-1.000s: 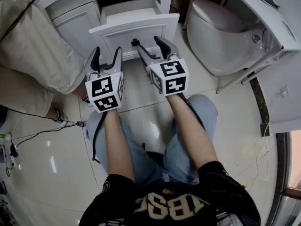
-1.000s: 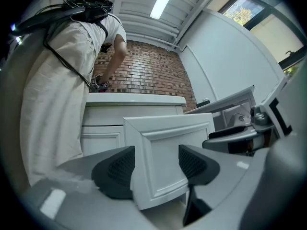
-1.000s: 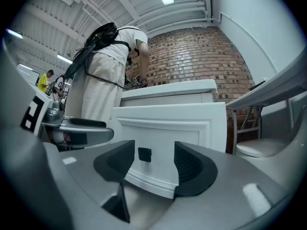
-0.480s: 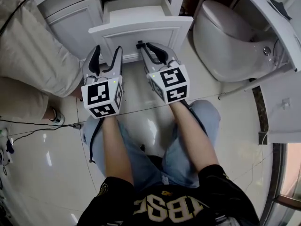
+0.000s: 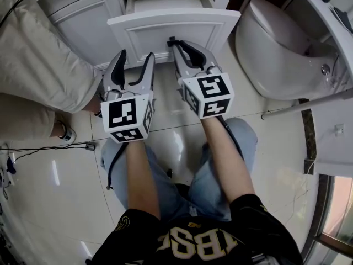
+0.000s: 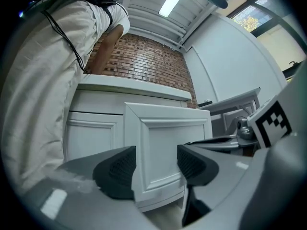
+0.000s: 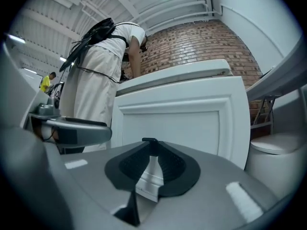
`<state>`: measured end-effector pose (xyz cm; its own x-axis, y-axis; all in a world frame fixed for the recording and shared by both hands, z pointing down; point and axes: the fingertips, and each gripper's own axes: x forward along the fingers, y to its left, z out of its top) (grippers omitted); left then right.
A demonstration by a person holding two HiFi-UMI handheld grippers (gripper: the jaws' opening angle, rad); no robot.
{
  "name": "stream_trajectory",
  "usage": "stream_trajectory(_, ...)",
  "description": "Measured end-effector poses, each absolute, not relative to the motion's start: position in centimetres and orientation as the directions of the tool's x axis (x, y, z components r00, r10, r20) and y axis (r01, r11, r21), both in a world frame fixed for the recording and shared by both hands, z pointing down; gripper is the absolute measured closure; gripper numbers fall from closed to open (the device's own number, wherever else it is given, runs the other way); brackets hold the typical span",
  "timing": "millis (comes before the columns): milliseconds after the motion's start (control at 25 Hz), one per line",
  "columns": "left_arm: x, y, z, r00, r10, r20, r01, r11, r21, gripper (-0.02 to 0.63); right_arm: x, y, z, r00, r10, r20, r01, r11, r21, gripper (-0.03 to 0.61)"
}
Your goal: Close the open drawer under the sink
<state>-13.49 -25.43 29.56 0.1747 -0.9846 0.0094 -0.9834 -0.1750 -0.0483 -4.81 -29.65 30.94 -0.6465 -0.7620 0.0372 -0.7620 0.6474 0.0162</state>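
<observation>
The white panelled drawer front (image 5: 171,29) stands pulled out from the vanity under the sink, with its inside (image 5: 165,1) showing behind it. My right gripper (image 5: 172,41) is shut with nothing in it. Its joined tips point level at the lower middle of the drawer front (image 7: 182,123), very near it; contact cannot be told. In the right gripper view the fingertips (image 7: 149,142) meet. My left gripper (image 5: 135,57) is open and empty, to the left of the right one. It faces the drawer's left edge (image 6: 172,147), which shows between its pads (image 6: 117,169).
A person in beige clothes (image 5: 38,54) stands close at the left, beside the vanity's cabinet door (image 5: 83,21). A white toilet (image 5: 276,48) sits at the right. Cables (image 5: 33,148) trail over the glossy tiled floor at the left.
The right gripper's jaws have gone from open to shut. Both grippers have moved forward toward the drawer front. The left gripper's jaws stay open.
</observation>
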Motion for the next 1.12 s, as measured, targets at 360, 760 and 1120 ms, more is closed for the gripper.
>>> stream_trajectory(360,-13.1,-25.5,29.5,0.182,-0.983,0.024,-0.981,-0.183,-0.057,0.345,-5.0,-33.9,30.7,-0.598,-0.802,-0.023,-0.789,0.593,-0.159,0.517)
stream_trajectory(760,-13.5,-26.5,31.0,0.2,-0.978,0.053,-0.98,-0.2,0.004,0.345,-6.0,-37.7,30.5,-0.63,-0.769,-0.113,-0.747,0.639,-0.186,0.515)
stream_trajectory(1120,-15.3,-28.9,33.3,0.16,-0.982,0.103,-0.987,-0.161,-0.001,0.345,-6.6,-41.4,30.4,-0.66,-0.723,-0.202,-0.709,0.689,-0.149,0.515)
